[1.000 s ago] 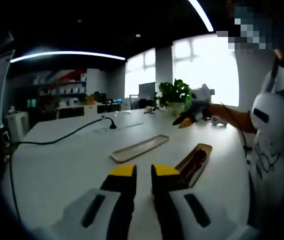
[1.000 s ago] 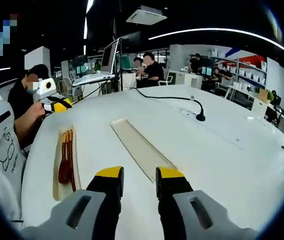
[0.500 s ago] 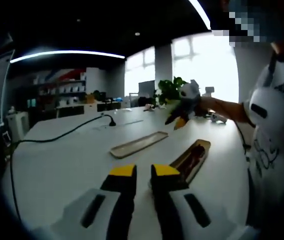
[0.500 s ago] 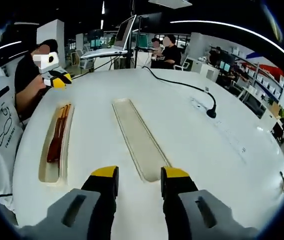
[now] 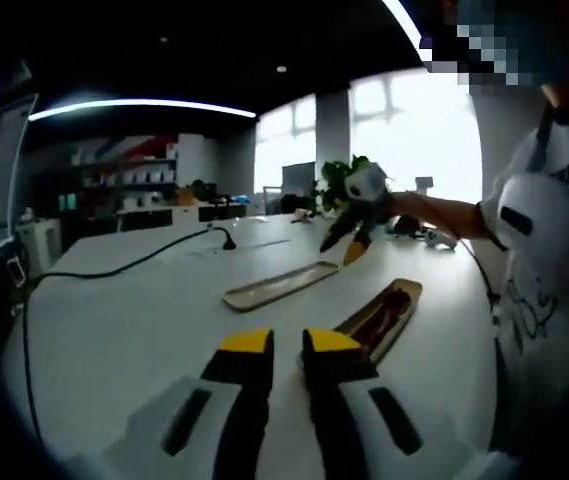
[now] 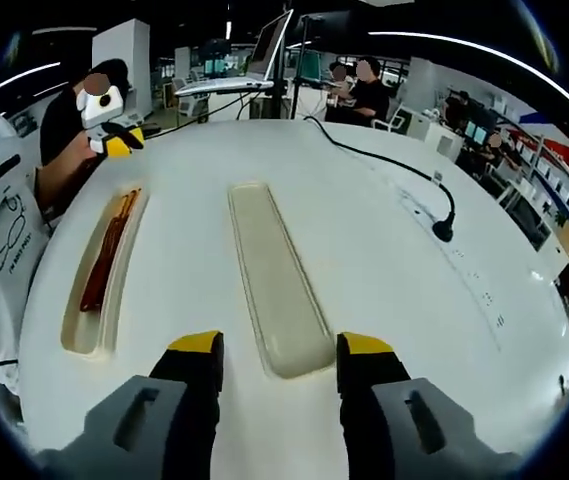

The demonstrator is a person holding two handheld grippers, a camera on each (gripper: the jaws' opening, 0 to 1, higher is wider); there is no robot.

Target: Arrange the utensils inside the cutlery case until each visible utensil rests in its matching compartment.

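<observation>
Two trays lie on your desk [image 6: 384,260]: the cutlery case [image 6: 99,270] already holds reddish utensils [image 6: 107,250], the lid [image 6: 274,280] is off, and both the right claw [image 6: 276,362] and left claw [image 5: 282,345] are apart, holding nothing.

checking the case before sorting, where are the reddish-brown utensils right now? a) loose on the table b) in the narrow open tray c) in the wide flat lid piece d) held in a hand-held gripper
b: in the right gripper view the utensils lie inside the narrow tray, while the wide lid piece beside it holds nothing.
</observation>
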